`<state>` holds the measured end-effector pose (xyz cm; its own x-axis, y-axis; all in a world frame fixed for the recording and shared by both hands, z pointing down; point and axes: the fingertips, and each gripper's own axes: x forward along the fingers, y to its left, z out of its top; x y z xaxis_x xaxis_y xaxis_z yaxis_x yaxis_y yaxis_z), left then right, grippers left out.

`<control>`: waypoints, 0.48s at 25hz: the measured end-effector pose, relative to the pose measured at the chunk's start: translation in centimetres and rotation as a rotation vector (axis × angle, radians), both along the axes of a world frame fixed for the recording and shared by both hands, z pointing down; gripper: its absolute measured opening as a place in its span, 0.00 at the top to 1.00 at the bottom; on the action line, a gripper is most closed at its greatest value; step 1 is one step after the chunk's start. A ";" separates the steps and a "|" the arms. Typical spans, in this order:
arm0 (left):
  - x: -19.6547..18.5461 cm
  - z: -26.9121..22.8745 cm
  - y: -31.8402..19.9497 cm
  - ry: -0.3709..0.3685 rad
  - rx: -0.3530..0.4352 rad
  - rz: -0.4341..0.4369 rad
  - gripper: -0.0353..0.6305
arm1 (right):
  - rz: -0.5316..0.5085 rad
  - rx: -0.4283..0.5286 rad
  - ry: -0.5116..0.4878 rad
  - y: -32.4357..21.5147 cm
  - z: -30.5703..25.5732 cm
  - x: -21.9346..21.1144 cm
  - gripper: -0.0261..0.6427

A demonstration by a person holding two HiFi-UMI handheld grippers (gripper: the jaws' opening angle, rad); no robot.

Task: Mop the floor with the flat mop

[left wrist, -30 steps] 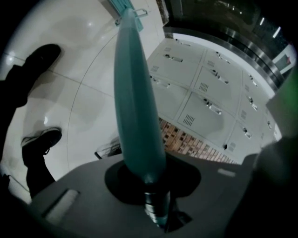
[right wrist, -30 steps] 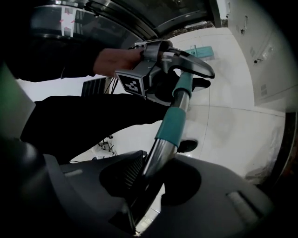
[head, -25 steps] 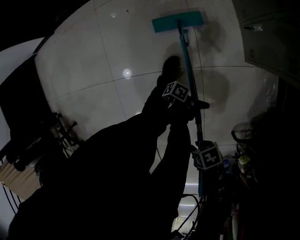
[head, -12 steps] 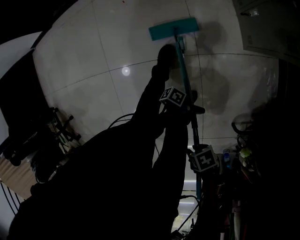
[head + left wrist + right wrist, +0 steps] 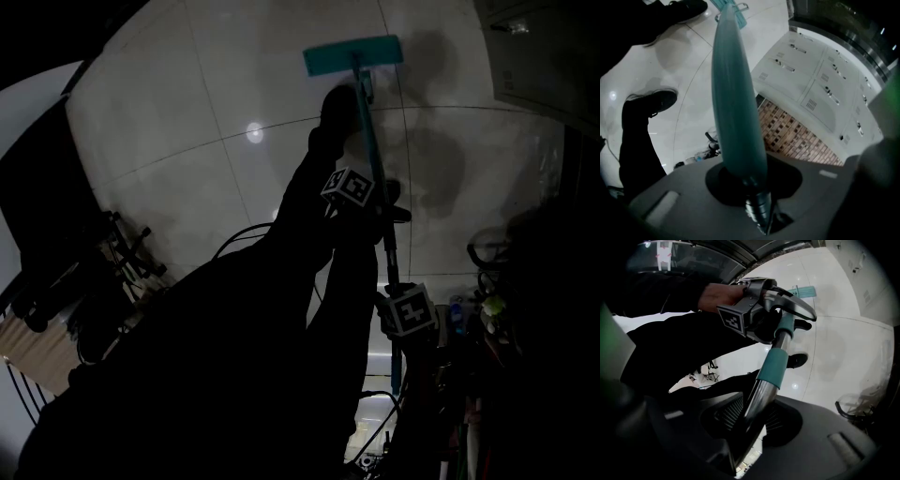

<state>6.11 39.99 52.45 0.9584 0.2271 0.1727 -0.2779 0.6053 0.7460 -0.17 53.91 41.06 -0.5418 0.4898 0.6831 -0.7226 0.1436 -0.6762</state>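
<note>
In the head view, your flat mop (image 5: 353,54) rests its head on the tiled floor (image 5: 187,112), ahead of you. In the left gripper view, your left gripper (image 5: 757,206) is clamped on the teal handle (image 5: 736,93). In the right gripper view, your right gripper (image 5: 745,437) grips the handle's metal part.

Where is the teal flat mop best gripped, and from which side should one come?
Grip the long thin teal pole, not the flat head lying on the tiled floor. Come sideways, jaws across the round pole, spaced apart, as the left gripper and right gripper hold it.
</note>
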 end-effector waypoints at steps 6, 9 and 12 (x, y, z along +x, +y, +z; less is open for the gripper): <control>-1.2 0.3 -6.9 0.008 0.016 -0.001 0.81 | 0.021 0.009 -0.003 -6.8 0.4 -1.5 0.79; -2.0 0.4 -11.5 0.007 0.024 -0.004 0.82 | 0.038 0.017 -0.007 -11.4 0.6 -2.5 0.79; -2.9 0.6 -16.6 0.005 0.037 -0.005 0.82 | 0.051 0.031 -0.009 -16.4 1.0 -3.5 0.79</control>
